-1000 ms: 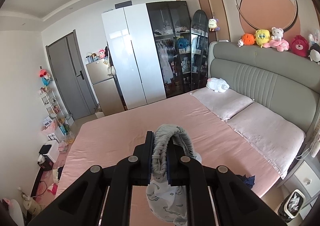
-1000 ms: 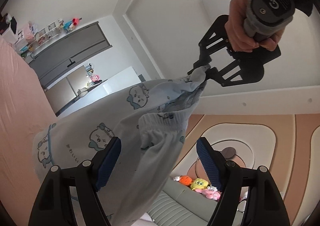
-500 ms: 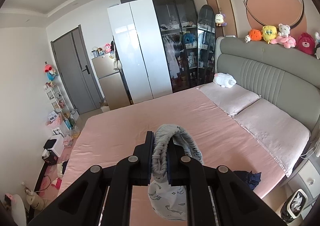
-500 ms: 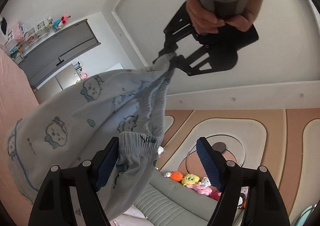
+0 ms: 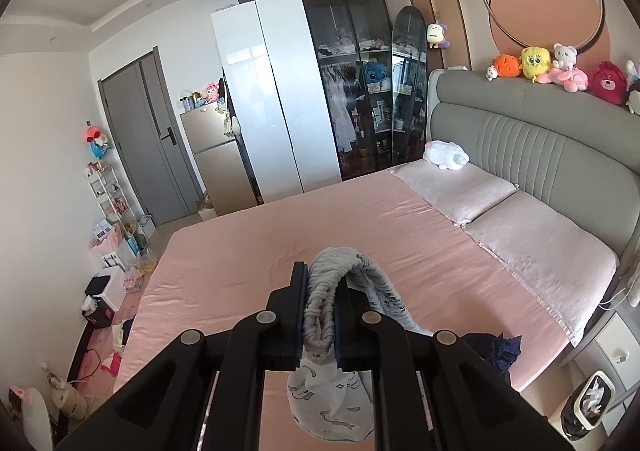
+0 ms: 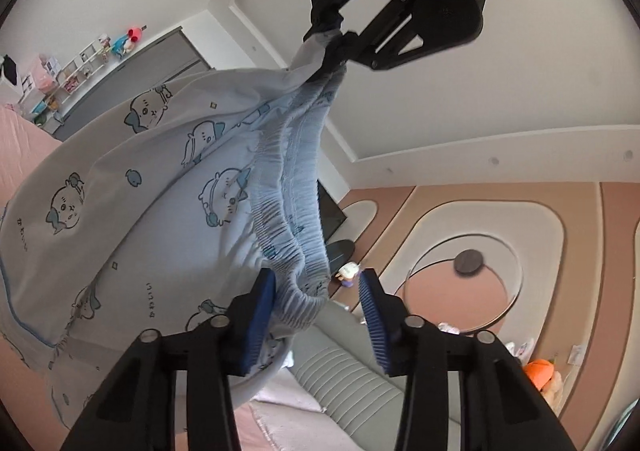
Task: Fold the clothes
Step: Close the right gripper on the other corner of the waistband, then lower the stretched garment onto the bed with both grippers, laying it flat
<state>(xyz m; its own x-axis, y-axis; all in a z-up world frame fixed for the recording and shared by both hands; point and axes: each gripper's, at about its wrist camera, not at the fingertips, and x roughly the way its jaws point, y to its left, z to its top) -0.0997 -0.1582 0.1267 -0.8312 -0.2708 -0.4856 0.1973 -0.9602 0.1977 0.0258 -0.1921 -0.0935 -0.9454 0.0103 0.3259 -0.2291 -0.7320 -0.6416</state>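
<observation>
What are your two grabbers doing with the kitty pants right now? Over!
Left gripper shut on the pants waistband. Right gripper closing, waistband between its jaws, not yet pinched. Pants hang above the bed. Nothing in the way.

We are in a home bedroom: a pink-sheeted bed (image 5: 360, 235), wardrobe (image 5: 276, 99) and plush toys (image 5: 560, 69) (lined along the headboard).

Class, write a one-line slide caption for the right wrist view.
Left gripper holds printed shorts' waistband aloft; right gripper closing around it.
</observation>
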